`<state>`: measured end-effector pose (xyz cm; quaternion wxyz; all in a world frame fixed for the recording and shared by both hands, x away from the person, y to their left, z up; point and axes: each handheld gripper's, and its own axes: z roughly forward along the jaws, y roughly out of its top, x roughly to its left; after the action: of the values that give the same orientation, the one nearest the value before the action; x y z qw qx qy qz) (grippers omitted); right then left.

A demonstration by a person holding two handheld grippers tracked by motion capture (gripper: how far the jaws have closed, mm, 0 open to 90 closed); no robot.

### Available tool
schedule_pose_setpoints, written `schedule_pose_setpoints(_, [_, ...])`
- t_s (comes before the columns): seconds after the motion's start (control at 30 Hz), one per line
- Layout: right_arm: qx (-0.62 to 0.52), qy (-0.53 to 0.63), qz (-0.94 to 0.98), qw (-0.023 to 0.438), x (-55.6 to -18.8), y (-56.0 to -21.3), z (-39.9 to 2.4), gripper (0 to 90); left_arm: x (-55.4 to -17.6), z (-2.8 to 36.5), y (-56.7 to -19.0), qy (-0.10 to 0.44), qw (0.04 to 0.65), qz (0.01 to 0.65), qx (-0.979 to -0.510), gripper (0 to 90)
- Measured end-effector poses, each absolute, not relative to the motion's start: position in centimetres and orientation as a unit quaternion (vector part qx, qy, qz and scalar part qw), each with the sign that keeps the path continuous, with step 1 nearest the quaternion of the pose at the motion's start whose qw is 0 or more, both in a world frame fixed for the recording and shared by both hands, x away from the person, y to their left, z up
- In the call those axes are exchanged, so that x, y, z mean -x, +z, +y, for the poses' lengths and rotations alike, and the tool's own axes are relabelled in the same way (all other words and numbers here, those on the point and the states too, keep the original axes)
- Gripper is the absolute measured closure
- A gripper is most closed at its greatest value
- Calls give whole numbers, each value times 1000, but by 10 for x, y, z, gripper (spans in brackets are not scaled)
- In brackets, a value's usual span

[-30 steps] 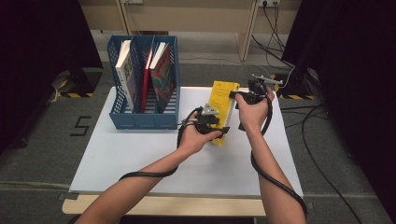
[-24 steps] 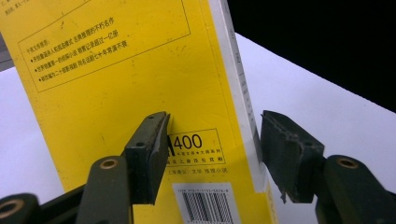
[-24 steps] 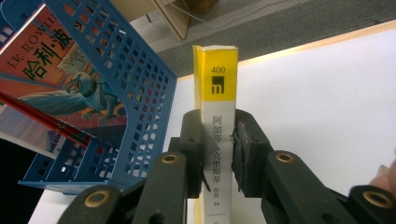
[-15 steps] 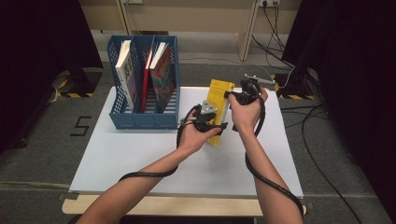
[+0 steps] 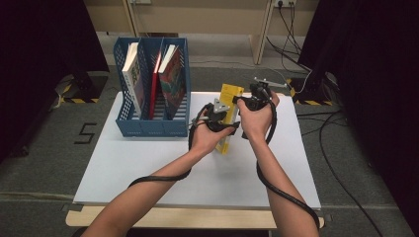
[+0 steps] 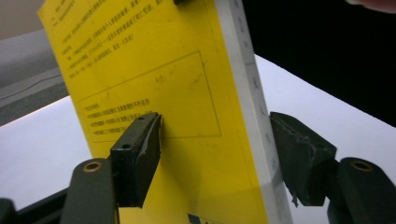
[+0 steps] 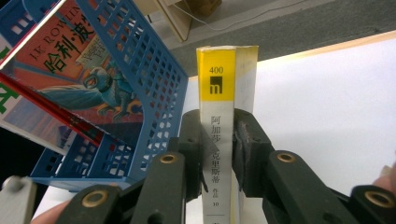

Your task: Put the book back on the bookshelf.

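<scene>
White tabletop point(image 5: 148, 168) sat on a pale wooden base, grey carpet all round; dark curtains stood at 9 and 3 o'clock in the high view, cables and wall sockets at 1 o'clock, a painted "5" on the floor at 9 o'clock; black-and-yellow hazard tape marked the floor by both curtain feet.

Blue file rack point(image 5: 153, 126) stood at the table's 11 o'clock corner (three slots, books point(image 5: 170, 81) leaning inside, one with a colourful illustrated cover); rack also showed at 10 o'clock in the right gripper view.

Yellow book point(image 5: 228, 106) stood on its lower end near table centre, tilted, just right of the rack, between both hands.

Right gripper point(image 7: 219, 149) was clamped on the yellow book's spine end, both pads pressed against it; left gripper point(image 6: 215, 154) had just been opening its jaws with the book between them; its left pad point(image 6: 140, 154) lay at or just off the cover (contact hard to call), its right pad stood clear of the page edge with a visible gap, so no grip there.

Hard to make out: the book's lower edge was hidden behind the left hand point(image 5: 207, 136) in the high view; the cover's small print was too fine to read; the book's top was cut off in the left gripper view; the forearms ran out of frame at 6 o'clock.
</scene>
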<state>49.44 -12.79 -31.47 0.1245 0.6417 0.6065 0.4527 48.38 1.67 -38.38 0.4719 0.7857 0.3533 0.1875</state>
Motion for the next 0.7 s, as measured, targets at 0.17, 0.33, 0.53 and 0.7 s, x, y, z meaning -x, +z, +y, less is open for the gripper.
schedule_pose_setpoints(0.17, [-641,455,606,122,-494,-315,-126,752,-485,16,-384,188,468,363,-784,343])
schedule_pose_setpoints(0.33, [-640,456,606,122,-492,-314,-124,749,-485,14,-381,201,462,364,-784,345])
schedule_pose_setpoints(0.53, [-639,455,608,120,-492,-312,-120,741,-483,15,-381,211,450,360,-789,378])
schedule_pose_setpoints(0.7, [-631,449,619,129,-491,-311,-115,737,-478,17,-384,220,443,357,-792,406])
